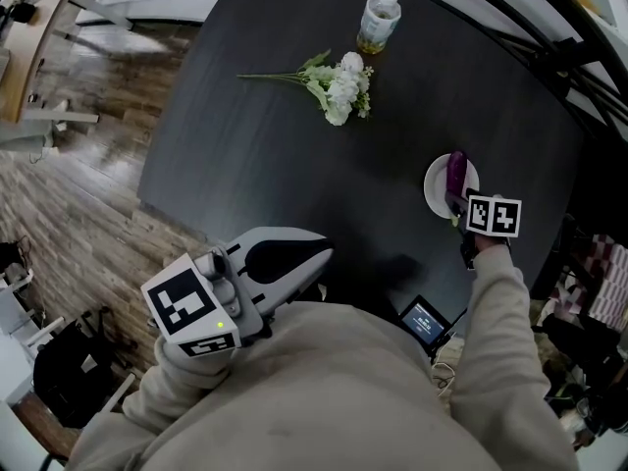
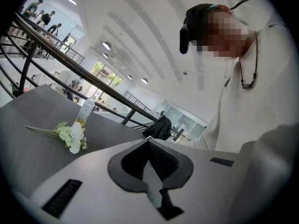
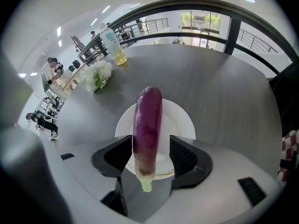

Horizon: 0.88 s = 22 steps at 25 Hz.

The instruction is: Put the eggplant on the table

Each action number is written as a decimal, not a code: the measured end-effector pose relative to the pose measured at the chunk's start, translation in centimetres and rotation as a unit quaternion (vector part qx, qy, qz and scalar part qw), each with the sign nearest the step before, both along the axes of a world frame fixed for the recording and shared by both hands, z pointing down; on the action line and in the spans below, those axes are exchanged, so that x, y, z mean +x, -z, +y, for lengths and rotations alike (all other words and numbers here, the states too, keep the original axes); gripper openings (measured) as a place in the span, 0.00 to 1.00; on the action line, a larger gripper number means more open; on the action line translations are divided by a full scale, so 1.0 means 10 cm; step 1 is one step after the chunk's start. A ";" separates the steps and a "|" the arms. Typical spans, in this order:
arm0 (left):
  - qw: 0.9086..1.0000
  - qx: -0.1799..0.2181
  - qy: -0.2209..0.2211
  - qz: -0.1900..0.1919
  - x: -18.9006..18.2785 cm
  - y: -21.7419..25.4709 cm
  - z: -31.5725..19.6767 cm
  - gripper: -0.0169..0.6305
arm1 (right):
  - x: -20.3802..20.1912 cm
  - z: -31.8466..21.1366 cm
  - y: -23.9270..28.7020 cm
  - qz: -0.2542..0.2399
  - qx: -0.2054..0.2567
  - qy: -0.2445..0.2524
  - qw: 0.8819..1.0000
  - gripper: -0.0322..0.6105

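A large dark round table [image 1: 294,155] fills the head view from above. At lower left, close to the person's body, the left gripper [image 1: 319,255] is held off the table with its jaws closed together on nothing. At right centre the right gripper [image 3: 150,143] points steeply down near the table's right edge, jaws spread wide. A bunch of white flowers [image 1: 339,86] lies at upper centre, with a drink bottle [image 1: 379,20] standing just above it. A white plate [image 3: 182,120] sits under the right gripper. On it lies the purple eggplant [image 3: 148,118], its green stem end between the open jaws with a gap showing on the right side, so nothing grips it. The task looks barely begun: the eggplant is still on the plate, and closing, lifting and setting it on bare tabletop remain
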<state>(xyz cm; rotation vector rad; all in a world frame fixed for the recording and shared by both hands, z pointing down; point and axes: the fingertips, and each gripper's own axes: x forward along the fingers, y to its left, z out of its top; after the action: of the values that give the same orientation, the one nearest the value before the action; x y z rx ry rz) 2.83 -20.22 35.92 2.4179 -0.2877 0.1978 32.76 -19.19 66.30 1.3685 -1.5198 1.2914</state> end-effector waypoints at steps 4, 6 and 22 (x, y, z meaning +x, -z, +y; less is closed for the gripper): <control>1.000 0.003 -0.008 0.000 0.01 0.00 -0.01 0.03 | 0.00 0.03 0.00 0.000 0.004 -0.008 1.000 0.43; 1.000 0.003 -0.012 0.000 0.02 0.00 -0.02 0.03 | -0.01 0.04 0.00 -0.001 0.005 -0.014 1.000 0.44; 0.996 0.042 -0.076 0.020 0.22 0.33 -0.07 0.03 | -0.07 0.12 0.72 -0.032 0.083 -0.055 0.995 0.44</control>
<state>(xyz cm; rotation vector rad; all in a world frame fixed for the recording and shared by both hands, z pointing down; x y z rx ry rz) 4.99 -20.87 32.60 2.5252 -0.0946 0.2079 32.08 -18.02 59.15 1.5478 -1.6461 1.3097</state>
